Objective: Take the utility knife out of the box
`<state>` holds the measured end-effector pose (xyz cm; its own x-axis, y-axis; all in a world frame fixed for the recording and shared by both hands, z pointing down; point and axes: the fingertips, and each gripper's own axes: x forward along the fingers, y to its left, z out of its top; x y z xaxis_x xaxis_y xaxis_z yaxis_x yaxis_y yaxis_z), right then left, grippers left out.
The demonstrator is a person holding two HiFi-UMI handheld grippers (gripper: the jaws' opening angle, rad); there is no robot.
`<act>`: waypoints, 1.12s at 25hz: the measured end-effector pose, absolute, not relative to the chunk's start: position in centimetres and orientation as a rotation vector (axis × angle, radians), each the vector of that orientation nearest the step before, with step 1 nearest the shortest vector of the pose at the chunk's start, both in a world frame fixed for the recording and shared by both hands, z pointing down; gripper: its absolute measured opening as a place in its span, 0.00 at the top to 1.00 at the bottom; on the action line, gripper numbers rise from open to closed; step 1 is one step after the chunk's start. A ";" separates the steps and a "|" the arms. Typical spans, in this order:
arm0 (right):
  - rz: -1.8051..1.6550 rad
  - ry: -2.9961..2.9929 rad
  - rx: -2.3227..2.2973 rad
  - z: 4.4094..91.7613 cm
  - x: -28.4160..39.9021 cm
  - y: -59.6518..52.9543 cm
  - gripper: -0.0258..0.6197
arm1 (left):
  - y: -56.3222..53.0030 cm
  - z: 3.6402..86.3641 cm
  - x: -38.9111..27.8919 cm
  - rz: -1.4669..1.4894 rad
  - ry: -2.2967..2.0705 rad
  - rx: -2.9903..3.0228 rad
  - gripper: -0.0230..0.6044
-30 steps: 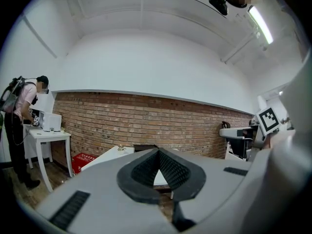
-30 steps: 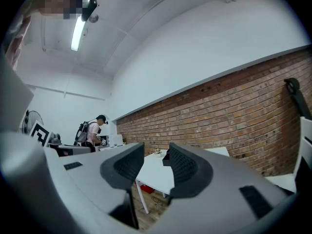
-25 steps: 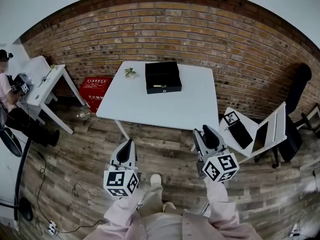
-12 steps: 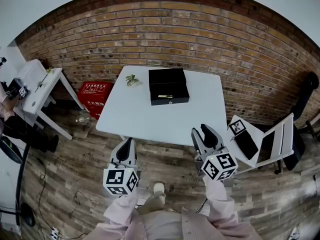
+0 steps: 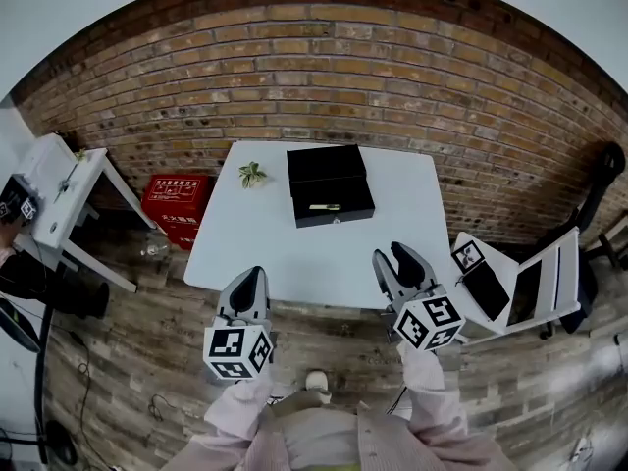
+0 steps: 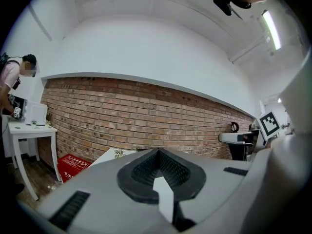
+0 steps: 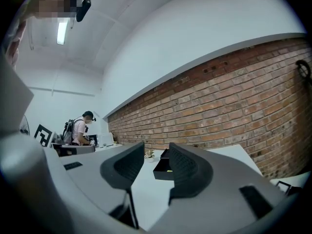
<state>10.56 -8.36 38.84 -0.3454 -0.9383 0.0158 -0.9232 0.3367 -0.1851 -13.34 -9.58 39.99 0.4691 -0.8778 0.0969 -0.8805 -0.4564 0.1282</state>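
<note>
A black box (image 5: 329, 184) lies open on the white table (image 5: 265, 248), towards its far side. A small yellowish item, which looks like the utility knife (image 5: 321, 207), shows in its front half. My left gripper (image 5: 251, 279) hovers at the table's near edge, shut and holding nothing; its pads (image 6: 146, 172) meet at the tip. My right gripper (image 5: 393, 257) is over the near right edge, open and empty. In the right gripper view, the box (image 7: 162, 169) shows between the jaws, well ahead.
A small plant (image 5: 252, 173) sits left of the box. A red crate (image 5: 177, 196) stands on the floor by the brick wall, near a white side table (image 5: 59, 199). A white chair (image 5: 510, 287) with dark items is on the right. A person (image 6: 12, 84) stands far left.
The view has drawn nearer to the table. Both grippers have moved forward from over the floor to the table's near edge. Neither gripper has changed its state.
</note>
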 end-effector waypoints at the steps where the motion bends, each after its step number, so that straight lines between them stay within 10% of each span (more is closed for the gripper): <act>1: -0.250 2.487 -1.745 38.9 10.6 -8.9 0.74 | -10.1 40.0 -13.3 0.026 -1.534 2.554 0.98; 28: -0.352 2.608 -1.738 42.6 12.0 -22.3 0.74 | -22.7 44.4 -10.5 0.115 -1.458 2.462 0.98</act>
<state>12.03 -22.29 42.55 -0.3926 -0.9100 0.1333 -0.9128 0.3678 -0.1776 -10.48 -22.68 44.44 0.4884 -0.8475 0.2080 -0.8696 -0.4531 0.1961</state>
